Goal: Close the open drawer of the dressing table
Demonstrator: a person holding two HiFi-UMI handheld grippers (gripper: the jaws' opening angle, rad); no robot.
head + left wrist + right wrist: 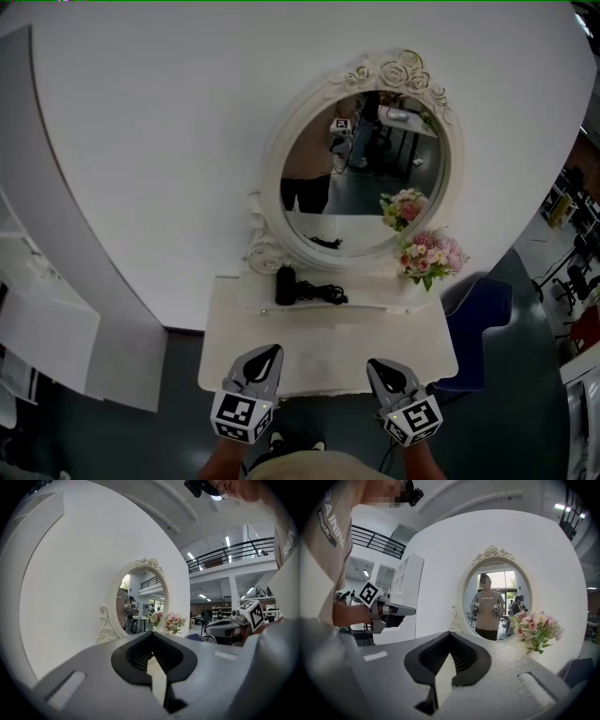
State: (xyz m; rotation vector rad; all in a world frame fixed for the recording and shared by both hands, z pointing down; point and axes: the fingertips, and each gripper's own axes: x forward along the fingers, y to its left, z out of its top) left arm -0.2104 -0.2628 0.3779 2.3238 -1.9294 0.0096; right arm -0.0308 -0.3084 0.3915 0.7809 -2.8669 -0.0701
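The drawer front does not show plainly; I judge it sits under the front edge of the dressing table [328,356], just below the fingertips. The left gripper [270,352] and right gripper [377,366] hover there, both pinched together on nothing. It is best to press evenly with both closed tips, straight toward the mirror [361,159].

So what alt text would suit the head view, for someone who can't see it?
From above, a person's grey left gripper and right gripper hover, jaws shut, over the front of a white dressing table. Behind stand an oval mirror in a scrolled white frame, a pink flower bouquet and a black hair dryer with its cord.
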